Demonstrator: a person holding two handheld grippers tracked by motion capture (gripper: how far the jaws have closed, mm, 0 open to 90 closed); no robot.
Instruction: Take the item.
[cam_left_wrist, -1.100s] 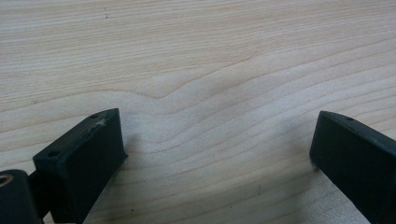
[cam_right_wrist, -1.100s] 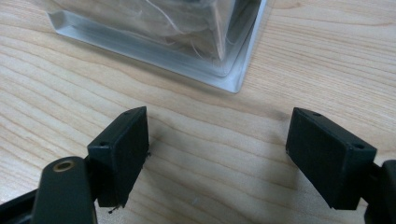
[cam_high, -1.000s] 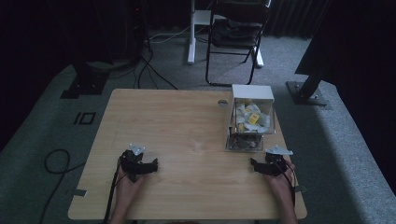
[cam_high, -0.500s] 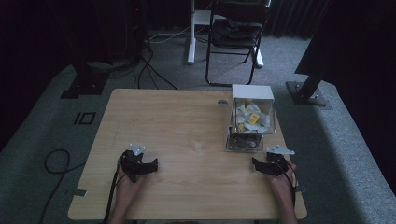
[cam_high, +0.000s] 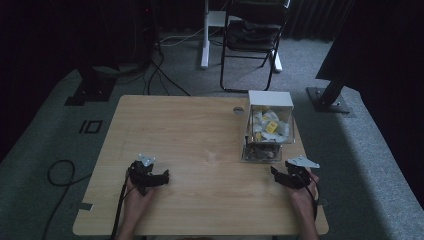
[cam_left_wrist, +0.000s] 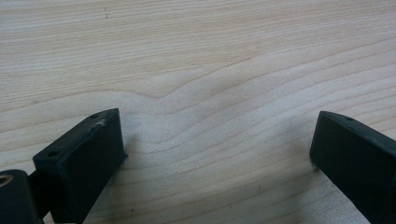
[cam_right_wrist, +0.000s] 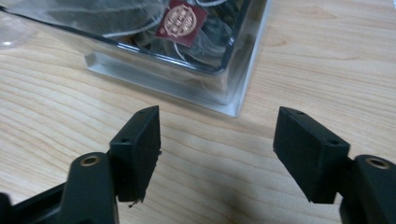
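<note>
A clear plastic box (cam_high: 267, 131) with a white lid end stands at the right of the wooden table (cam_high: 190, 140), and several tea bags (cam_high: 270, 126) lie inside it. My right gripper (cam_high: 278, 176) rests on the table just in front of that box, open with nothing between its jaws. In the right gripper view the box's clear corner (cam_right_wrist: 233, 100) sits just beyond the jaws, and a dark red tea tag (cam_right_wrist: 181, 21) shows inside. My left gripper (cam_high: 162, 176) lies at the front left, open over bare wood (cam_left_wrist: 210, 93).
A small round grommet (cam_high: 238, 109) is set into the table near the box's far end. Behind the table stand a black folding chair (cam_high: 252, 35) and a white desk leg (cam_high: 205, 35). Cables (cam_high: 60, 172) trail on the grey carpet at left.
The right gripper has shifted slightly; the left gripper and the box stay where they were.
</note>
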